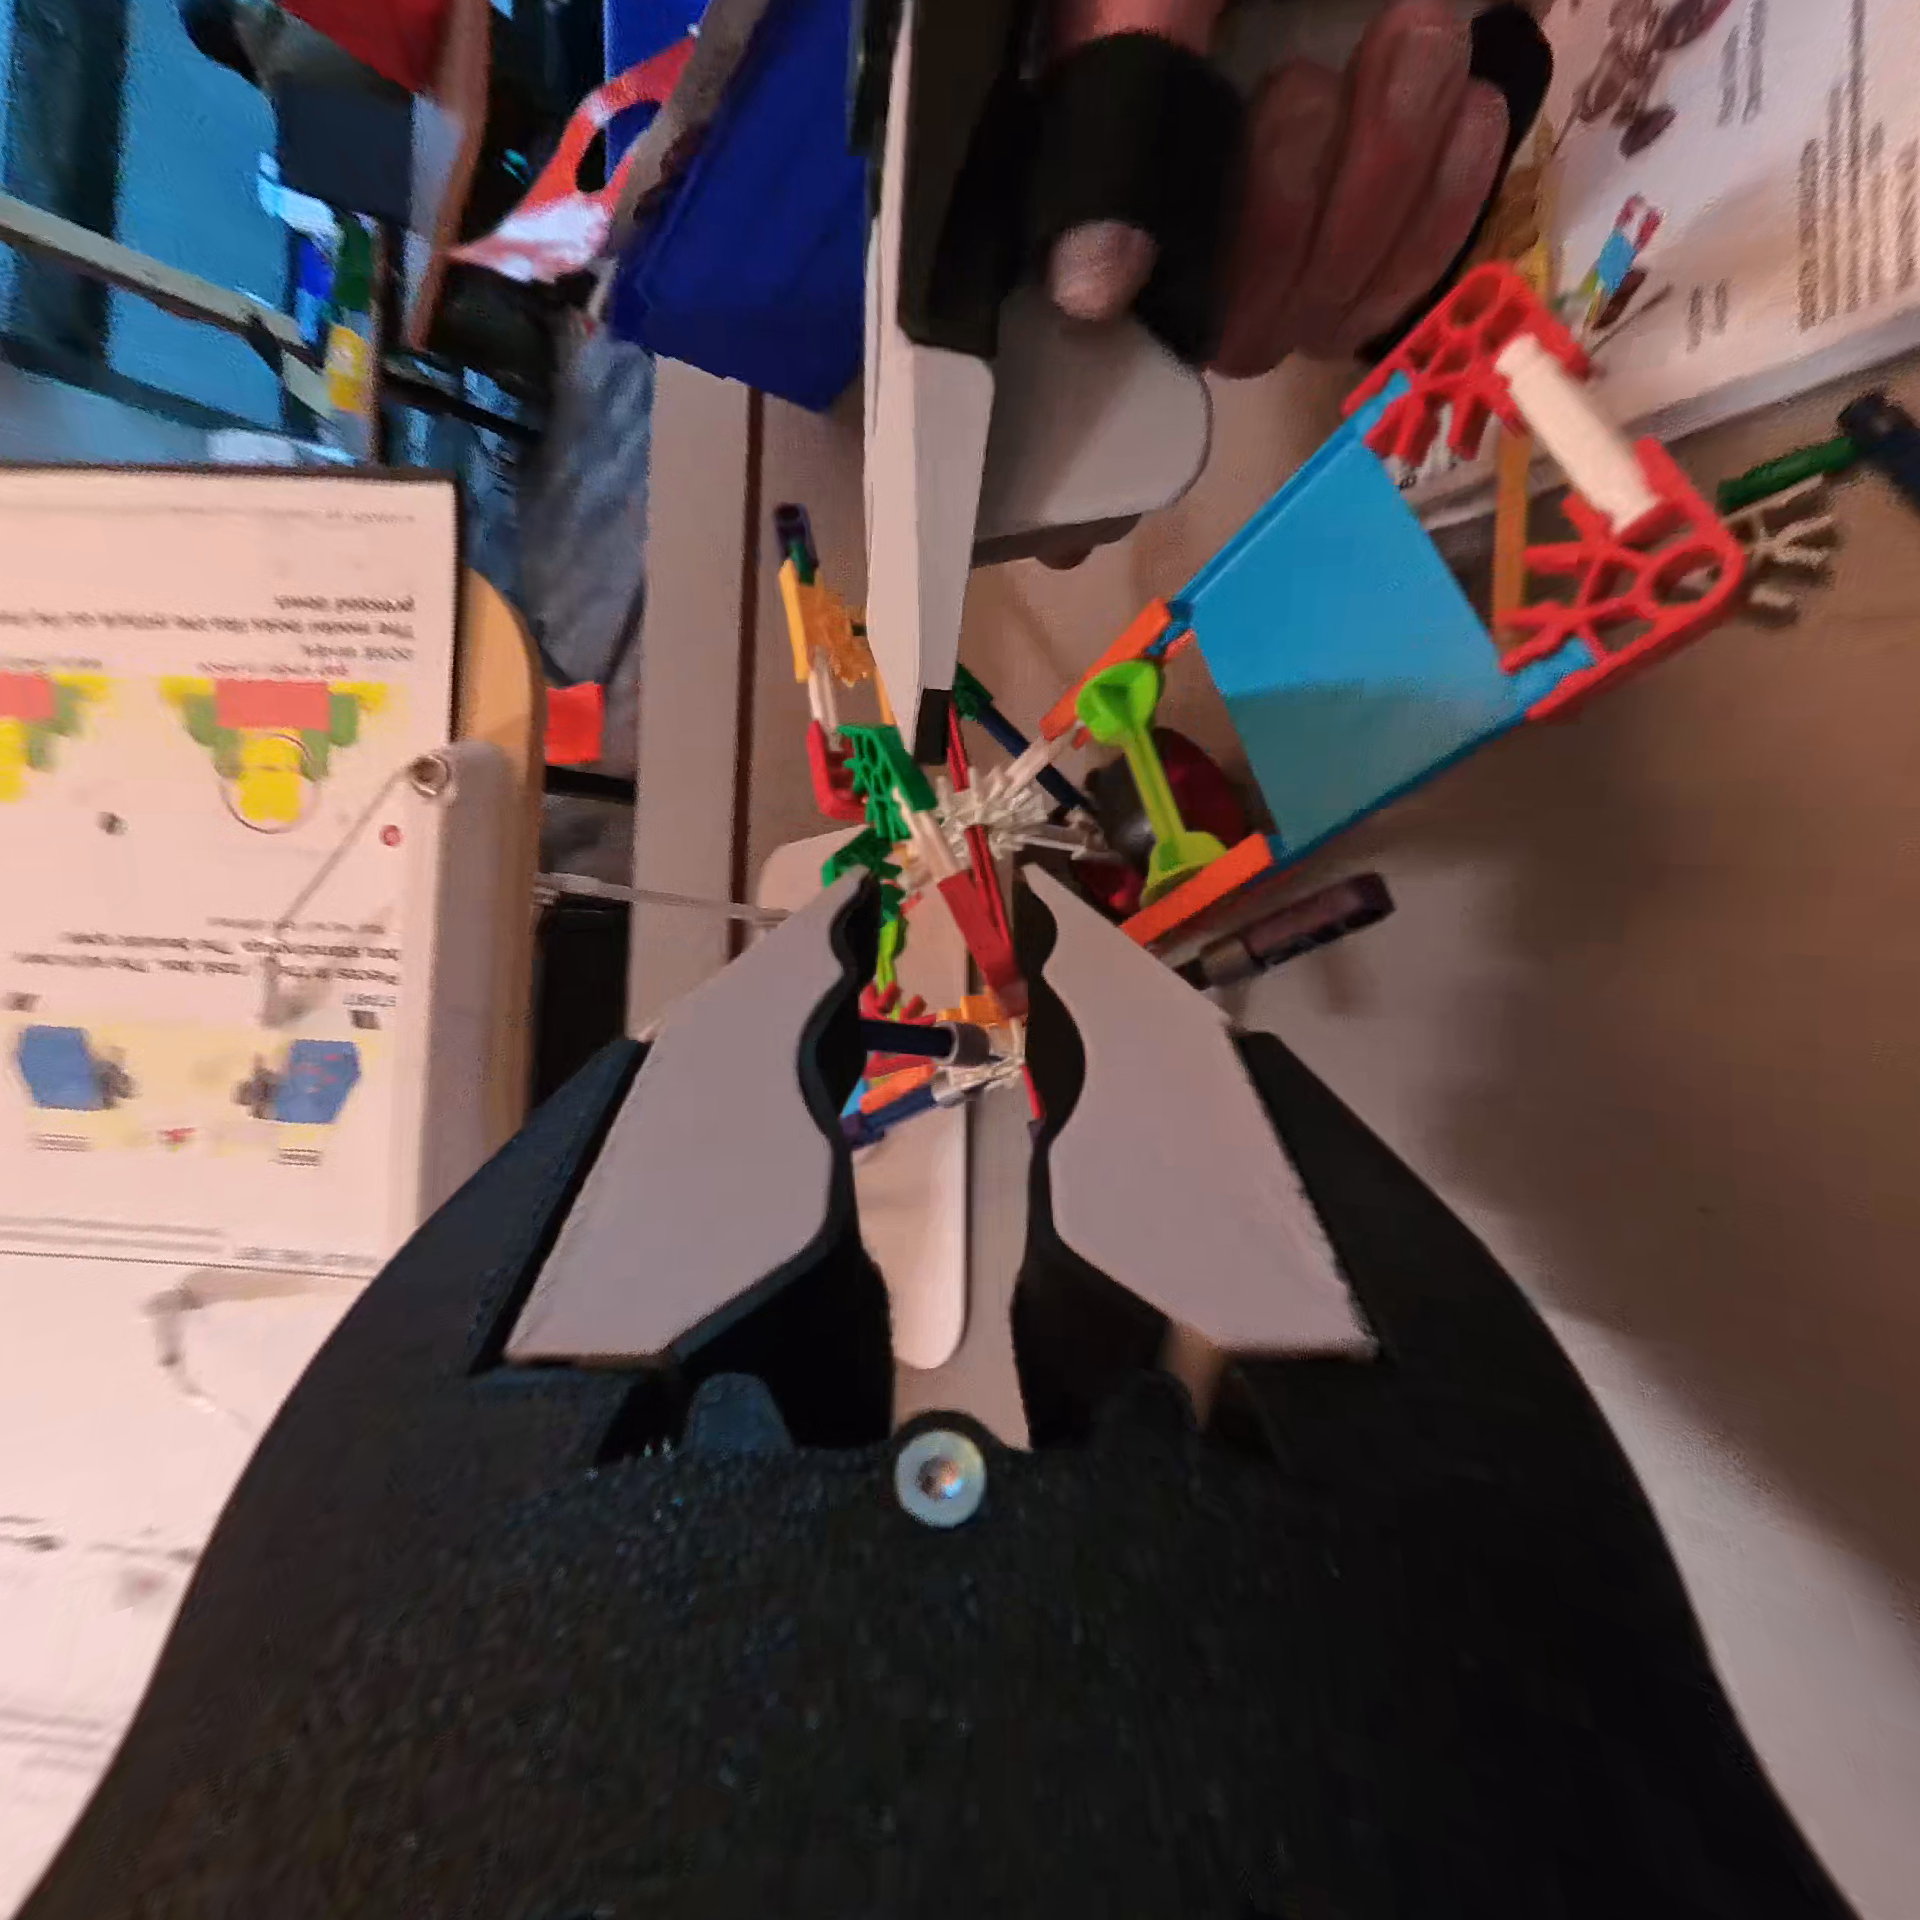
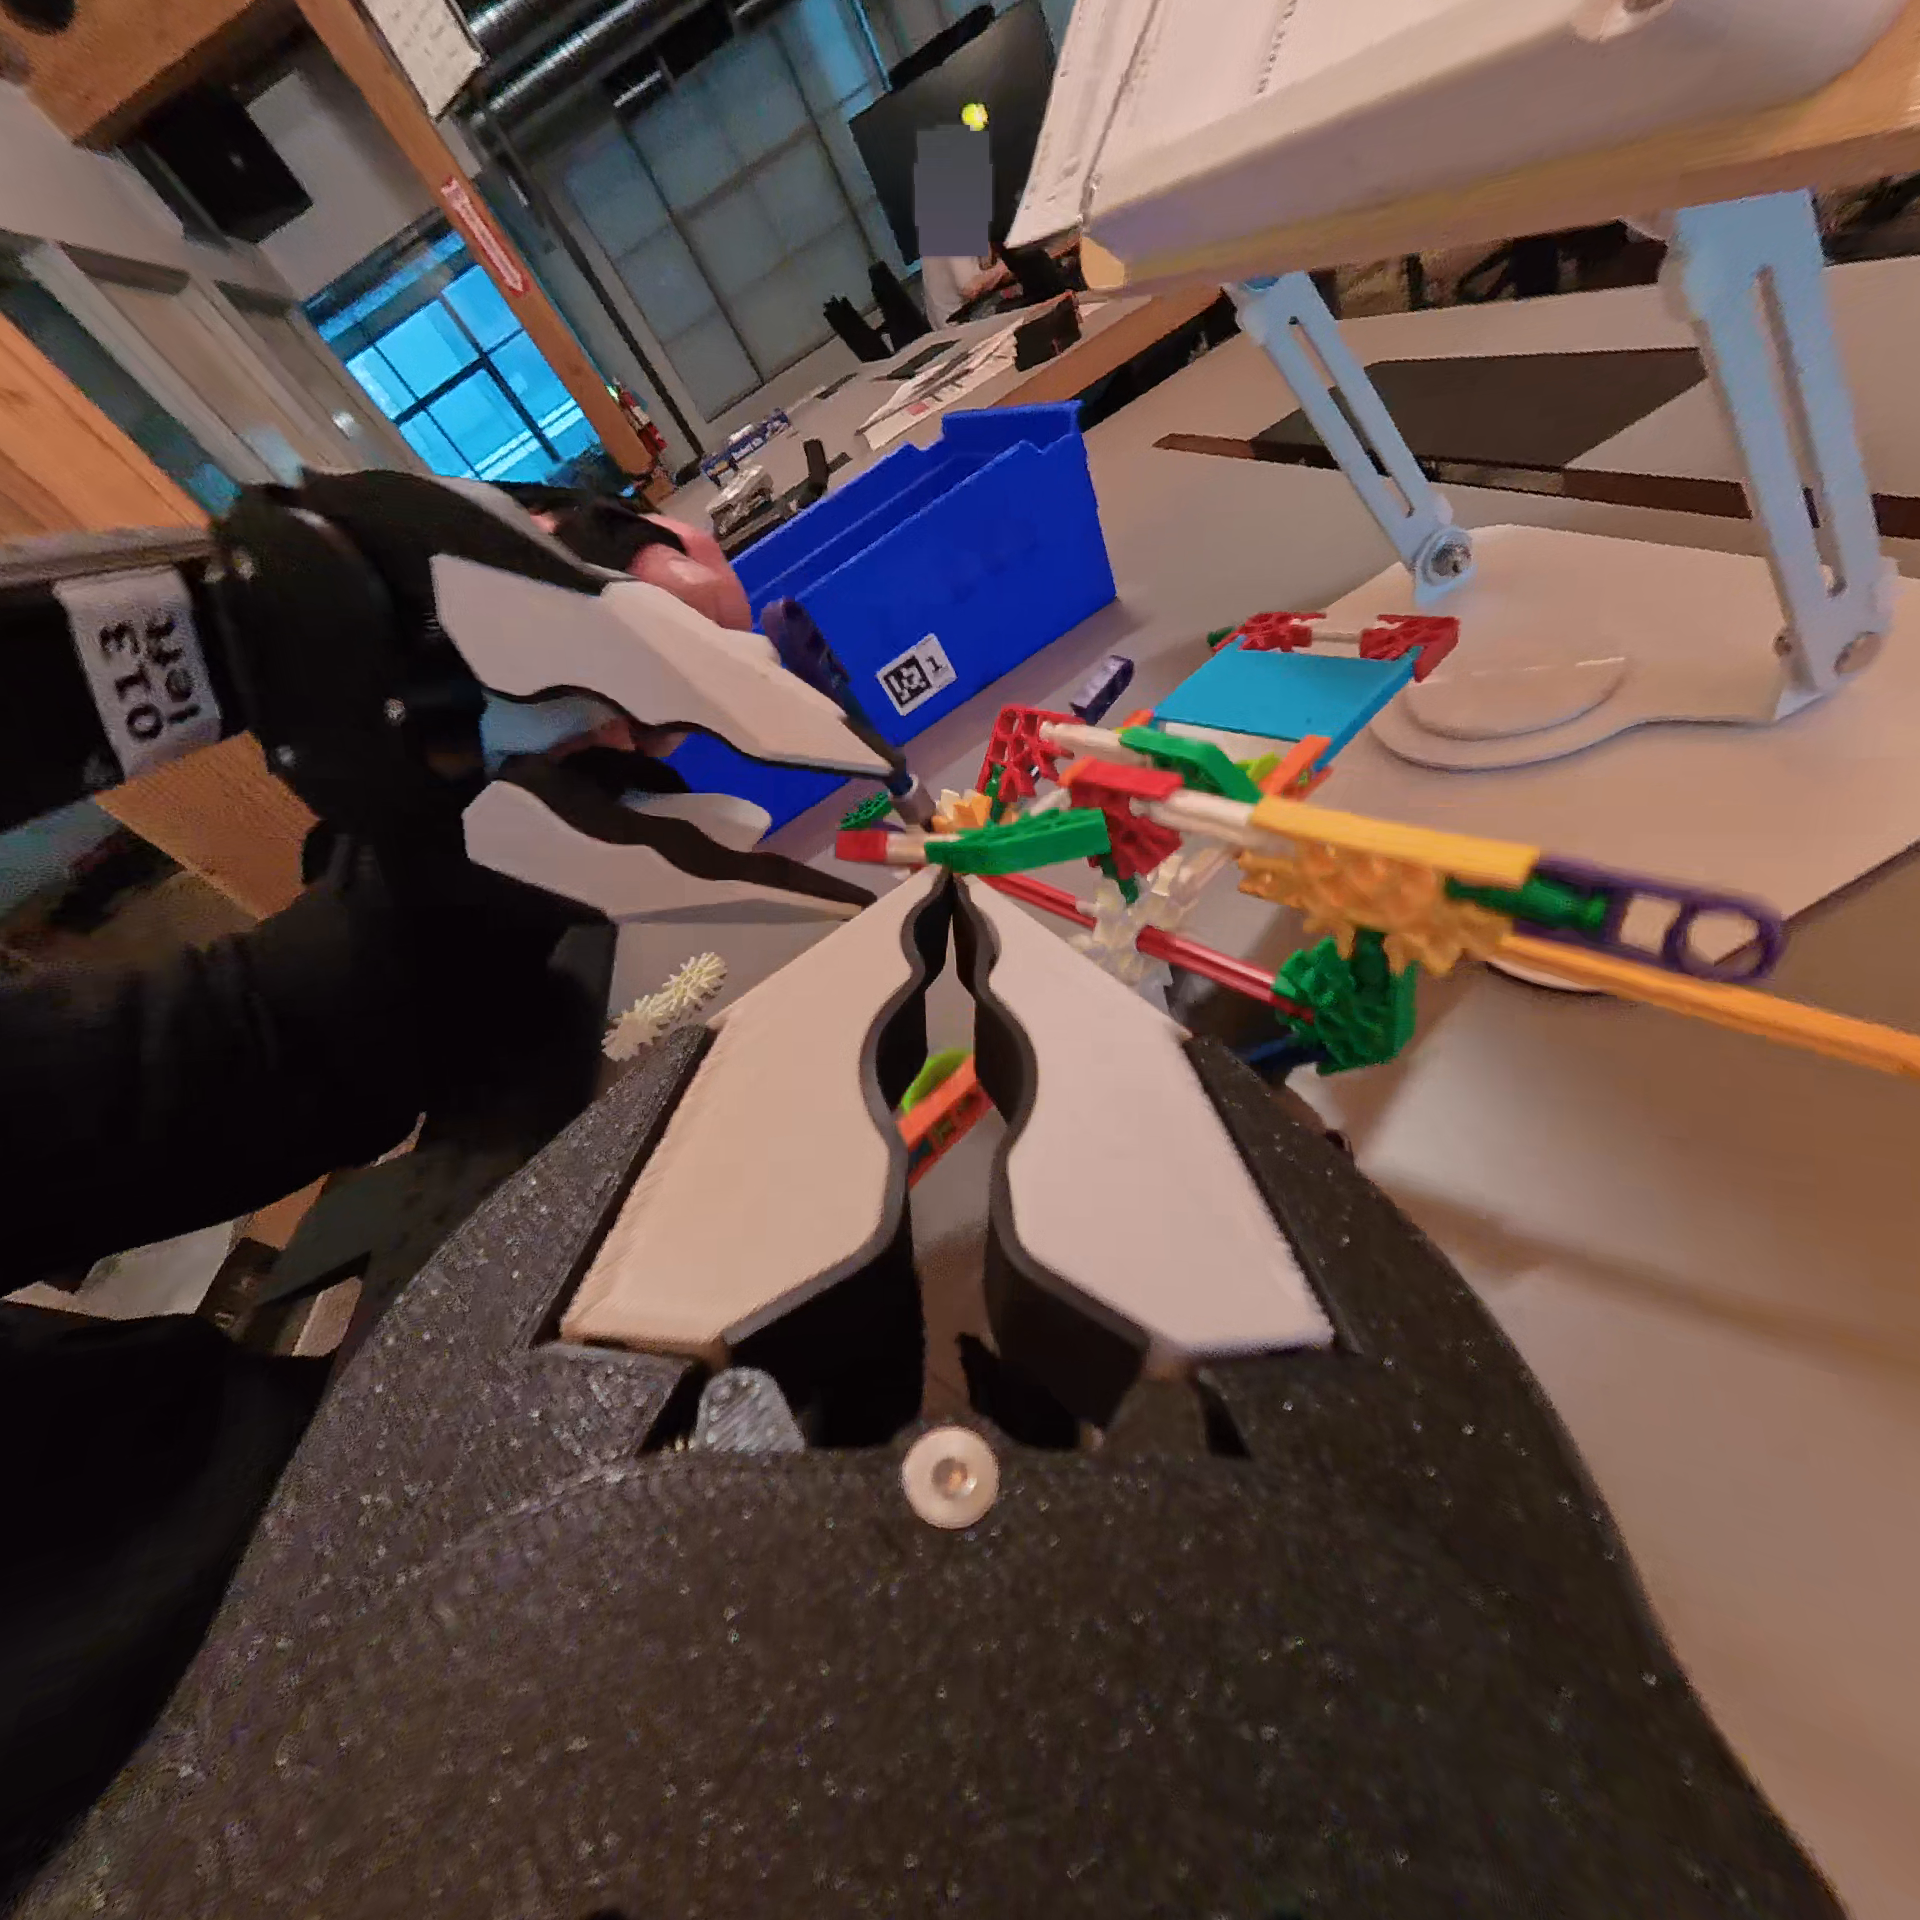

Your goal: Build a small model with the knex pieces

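Note:
A colourful rod-and-connector model [image 1: 977,821] with a light blue panel [image 1: 1351,644] lies on the table. My left gripper [image 1: 945,883] is open, its fingers either side of the model's near end. A dark blue rod with a grey tip [image 1: 904,1039] sits between them, unclamped. In the right wrist view the left gripper [image 2: 878,831] gapes, the rod [image 2: 904,784] beside its upper finger. My right gripper [image 2: 948,881] is shut, tips against the edge of a green connector [image 2: 1018,842] on the model [image 2: 1132,831]. Whether it pinches the connector I cannot tell. It enters from above in the left wrist view [image 1: 935,717].
A blue bin [image 2: 935,582] stands behind the model. A white stand [image 2: 1558,675] with a raised board is at the right. A loose white connector [image 2: 670,997] and a purple piece [image 2: 1101,681] lie on the table. Printed instruction sheets [image 1: 208,831] lie left.

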{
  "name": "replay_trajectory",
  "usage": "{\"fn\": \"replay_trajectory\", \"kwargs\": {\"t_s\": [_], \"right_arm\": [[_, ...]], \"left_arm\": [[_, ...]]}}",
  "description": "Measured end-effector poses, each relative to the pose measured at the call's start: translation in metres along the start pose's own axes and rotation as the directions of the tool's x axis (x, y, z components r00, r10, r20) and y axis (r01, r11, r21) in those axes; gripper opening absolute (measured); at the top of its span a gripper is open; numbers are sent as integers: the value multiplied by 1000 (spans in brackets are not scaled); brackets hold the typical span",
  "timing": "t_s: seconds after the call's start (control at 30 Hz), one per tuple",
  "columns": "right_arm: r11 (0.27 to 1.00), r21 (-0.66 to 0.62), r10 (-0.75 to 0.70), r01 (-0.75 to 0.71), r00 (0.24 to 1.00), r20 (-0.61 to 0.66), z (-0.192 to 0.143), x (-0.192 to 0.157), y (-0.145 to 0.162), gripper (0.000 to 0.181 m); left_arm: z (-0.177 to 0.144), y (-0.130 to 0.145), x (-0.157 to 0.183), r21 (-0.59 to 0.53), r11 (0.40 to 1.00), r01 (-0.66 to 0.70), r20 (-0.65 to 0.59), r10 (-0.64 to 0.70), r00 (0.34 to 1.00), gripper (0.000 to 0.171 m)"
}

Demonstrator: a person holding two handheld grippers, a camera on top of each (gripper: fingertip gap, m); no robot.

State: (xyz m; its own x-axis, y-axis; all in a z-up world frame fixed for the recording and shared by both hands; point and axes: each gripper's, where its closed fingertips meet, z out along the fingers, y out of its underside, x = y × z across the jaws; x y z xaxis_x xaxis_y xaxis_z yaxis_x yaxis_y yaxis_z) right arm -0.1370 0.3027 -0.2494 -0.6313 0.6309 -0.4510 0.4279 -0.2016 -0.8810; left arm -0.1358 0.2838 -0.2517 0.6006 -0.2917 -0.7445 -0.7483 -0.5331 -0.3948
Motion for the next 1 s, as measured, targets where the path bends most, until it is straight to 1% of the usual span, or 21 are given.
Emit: {"fn": "replay_trajectory", "kwargs": {"t_s": [0.03, 0.07, 0.1, 0.13, 0.17, 0.23, 0.37, 0.47, 0.53, 0.6, 0.63, 0.7, 0.73, 0.77, 0.87, 0.93, 0.97, 1.0], "right_arm": [[1000, -4, 10, -10, 1000, -16, 1, 2, 0, 0], [999, -14, 30, -30, 999, -33, 1, 6, 1, 0], [998, -28, 58, -59, 998, -36, 1, 8, 4, 0], [994, -45, 97, -98, 995, -25, 2, 9, 6, 6], [990, -53, 131, -132, 991, -13, 2, 11, 8, 14], [984, -34, 176, -176, 984, -5, 2, 14, 7, 20], [979, -18, 203, -203, 979, 19, 5, 13, 5, 21], [975, -32, 223, -222, 974, 47, 2, 13, 6, 21], [971, -10, 241, -241, 969, 47, -2, 16, 0, 30], [965, -5, 262, -263, 963, 61, -2, 16, 0, 33], [965, -5, 262, -262, 964, 53, -1, 18, 2, 32], [970, 7, 244, -244, 970, 17, 1, 23, 3, 22], [971, 18, 239, -239, 971, 5, 1, 26, 3, 12], [970, 20, 242, -242, 970, 7, 1, 26, 4, 10], [977, 24, 212, -212, 977, 2, 1, 27, 4, 7], [981, 16, 194, -194, 981, 9, 1, 24, 4, 7], [984, 15, 179, -179, 984, 5, 1, 24, 5, 6], [987, 12, 162, -162, 987, -5, 1, 24, 5, 1]], "left_arm": [[1, 0, 1, 0, 1000, 29, -22, -29, 999, 19], [2, 0, 2, -3, 1000, 28, -28, -28, 999, 13], [4, 4, 3, -30, 999, 15, -32, -16, 999, 13], [7, 10, 6, -79, 997, 3, -40, -6, 999, 12], [8, 12, 3, -92, 995, -26, -10, 25, 1000, 9], [8, 13, 2, -106, 992, -63, 14, 65, 998, 9], [5, 14, 2, -98, 987, -129, 32, 133, 991, 10], [6, 14, 1, -89, 987, -131, 57, 136, 989, 9], [7, 13, 3, -88, 984, -157, 69, 163, 984, 8], [9, 12, 5, -87, 980, -179, 78, 186, 979, 7], [10, 11, 6, -85, 977, -196, 84, 203, 975, 7], [10, 10, 7, -83, 972, -219, 89, 226, 970, 7], [10, 10, 8, -78, 971, -226, 88, 233, 969, 7], [11, 11, 8, -79, 971, -226, 86, 232, 969, 7], [12, 20, 6, -98, 982, -159, 63, 166, 984, 11], [11, 25, 6, -102, 987, -121, 41, 126, 991, 30], [9, 25, 6, -88, 991, -103, 41, 107, 993, 32], [7, 24, 5, -71, 993, -98, 44, 102, 994, 32]]}}
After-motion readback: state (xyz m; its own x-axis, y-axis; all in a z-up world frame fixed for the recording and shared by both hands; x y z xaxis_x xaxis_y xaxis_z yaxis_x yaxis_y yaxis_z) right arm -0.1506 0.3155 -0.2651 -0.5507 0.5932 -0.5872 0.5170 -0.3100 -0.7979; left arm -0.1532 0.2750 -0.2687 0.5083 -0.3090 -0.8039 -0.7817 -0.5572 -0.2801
